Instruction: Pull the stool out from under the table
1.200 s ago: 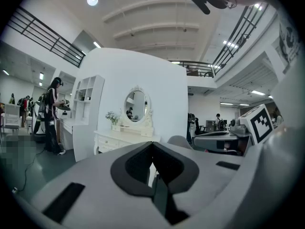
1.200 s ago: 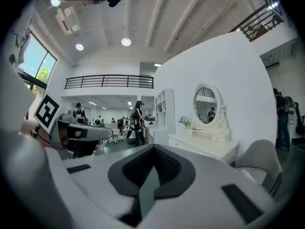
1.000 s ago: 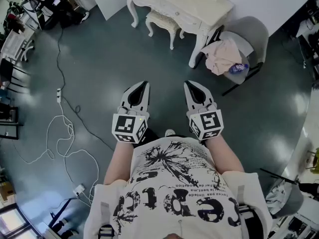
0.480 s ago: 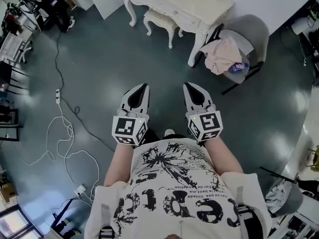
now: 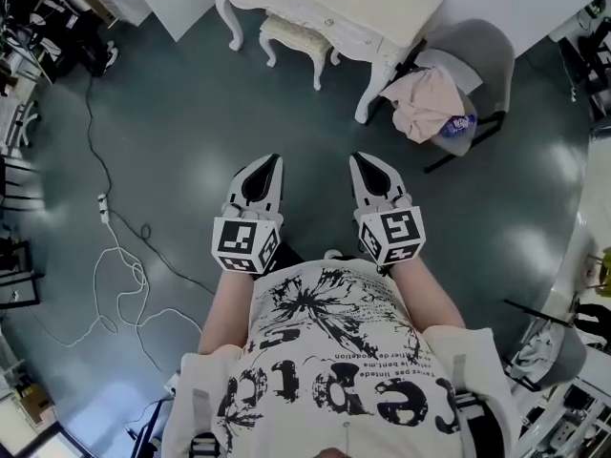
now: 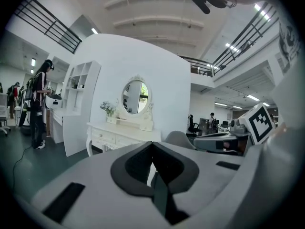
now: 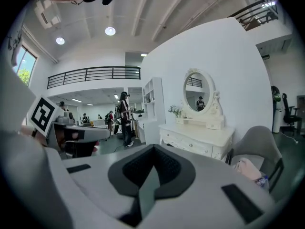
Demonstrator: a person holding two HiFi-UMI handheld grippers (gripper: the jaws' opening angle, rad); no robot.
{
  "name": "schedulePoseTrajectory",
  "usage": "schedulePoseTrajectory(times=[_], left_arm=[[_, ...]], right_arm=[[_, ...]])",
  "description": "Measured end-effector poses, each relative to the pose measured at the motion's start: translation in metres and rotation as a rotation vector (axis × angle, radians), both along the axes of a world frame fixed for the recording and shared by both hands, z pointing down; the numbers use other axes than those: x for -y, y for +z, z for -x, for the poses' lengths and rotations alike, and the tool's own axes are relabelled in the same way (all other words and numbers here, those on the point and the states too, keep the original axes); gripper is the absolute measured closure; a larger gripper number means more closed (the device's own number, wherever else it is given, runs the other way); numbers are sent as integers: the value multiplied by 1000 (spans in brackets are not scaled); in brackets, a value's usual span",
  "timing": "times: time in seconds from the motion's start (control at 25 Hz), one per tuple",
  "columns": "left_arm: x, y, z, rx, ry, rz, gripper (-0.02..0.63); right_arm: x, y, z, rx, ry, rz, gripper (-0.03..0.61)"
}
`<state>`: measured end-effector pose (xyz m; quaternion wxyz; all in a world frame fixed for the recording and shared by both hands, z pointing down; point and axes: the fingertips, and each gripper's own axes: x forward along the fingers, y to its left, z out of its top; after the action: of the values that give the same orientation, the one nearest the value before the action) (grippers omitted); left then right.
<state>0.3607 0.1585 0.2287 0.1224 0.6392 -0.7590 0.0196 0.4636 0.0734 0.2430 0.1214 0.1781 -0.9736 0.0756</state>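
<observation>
- Nearest, the person's printed shirt [image 5: 334, 370] fills the bottom of the head view, with 2 bare forearms reaching forward from it.
- The left hand-held gripper [image 5: 273, 159] is held out over the floor. Its own view shows the jaws brought together at the tips, with nothing between them.
- The right hand-held gripper [image 5: 358, 157] sits level with it, just beside it. Its jaws are likewise closed and empty.
- Between the person and the furniture is the dark floor [image 5: 191, 122], with a white cable [image 5: 119, 256] looping across it on the left.
- Further off, right of the desk, stands a grey chair [image 5: 477, 51] with a pink cloth [image 5: 425, 98] heaped on its seat.
- Farthest is the white desk [image 5: 325, 3] against the wall. The stool [image 5: 291, 34] is tucked under its front edge, with part of the cushioned seat showing.
- The stool is well apart from both hand-held grippers and untouched, so this looks like the approach, with no pulling begun.
- The next move probably calls for closing in on the desk, opening at least 1 pair of jaws, and lowering to grip the seat rim or a leg before drawing the stool straight back, clear of the desk legs.
</observation>
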Motion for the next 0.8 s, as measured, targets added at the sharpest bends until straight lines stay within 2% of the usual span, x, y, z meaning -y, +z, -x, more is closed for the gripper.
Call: schedulePoseTrajectory(times=[0.16, 0.52, 0.68, 0.8], left_arm=[[7, 0, 70, -17, 39, -4, 597], [12, -15, 230, 3, 136, 10, 597], [9, -13, 280, 1, 151, 24, 597], [14, -4, 307, -12, 146, 31, 598]], right_arm=[[6, -1, 60, -17, 54, -6, 571], [11, -12, 198, -12, 188, -3, 571], [15, -12, 237, -27, 257, -5, 571], [25, -4, 262, -41, 269, -6, 571]])
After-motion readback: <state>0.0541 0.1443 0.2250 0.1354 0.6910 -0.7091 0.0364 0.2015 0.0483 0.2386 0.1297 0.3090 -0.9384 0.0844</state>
